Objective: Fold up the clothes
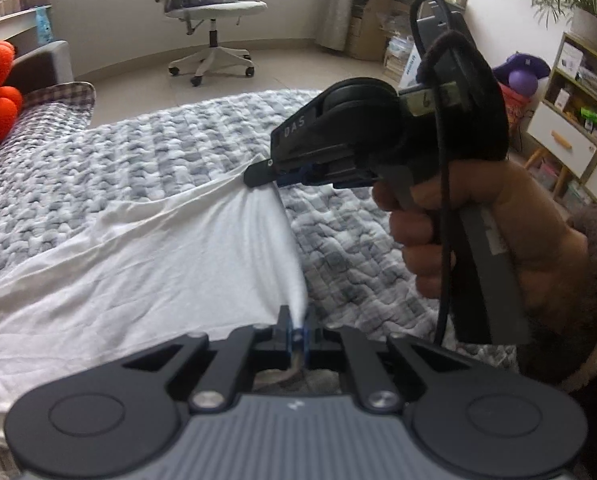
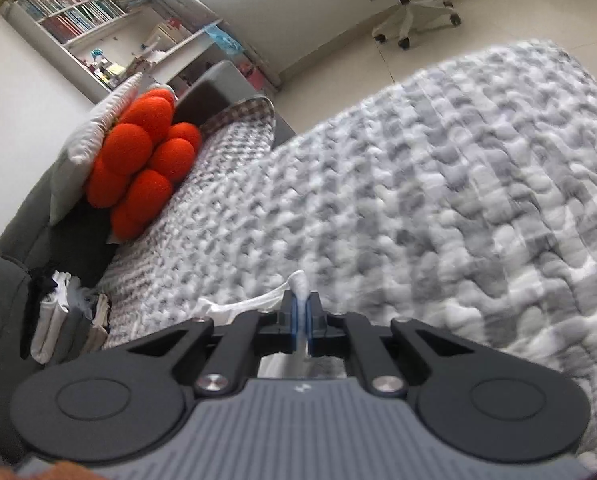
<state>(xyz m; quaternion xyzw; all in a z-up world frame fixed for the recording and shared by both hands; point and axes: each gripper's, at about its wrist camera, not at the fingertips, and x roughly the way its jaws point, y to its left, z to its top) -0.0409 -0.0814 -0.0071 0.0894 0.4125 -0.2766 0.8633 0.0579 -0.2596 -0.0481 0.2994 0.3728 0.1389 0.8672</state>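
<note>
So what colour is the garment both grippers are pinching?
Plain white, no pattern. The garment shows best in the left wrist view, spread across the grey-and-white blanket.

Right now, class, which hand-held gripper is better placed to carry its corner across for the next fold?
Probably the right hand-held gripper: it holds the white cotton garment's raised corner. The left hand-held gripper pinches the near edge, low.

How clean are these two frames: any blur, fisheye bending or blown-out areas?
Left wrist view: mostly sharp, soft daylight; the white cotton garment is bright but keeps its creases, and the wall behind the white swivel office chair bows. Right wrist view: the grey-and-white knitted blanket smears with motion blur toward the right, while the right tool stays crisp; the horizon tilts strongly.
</note>
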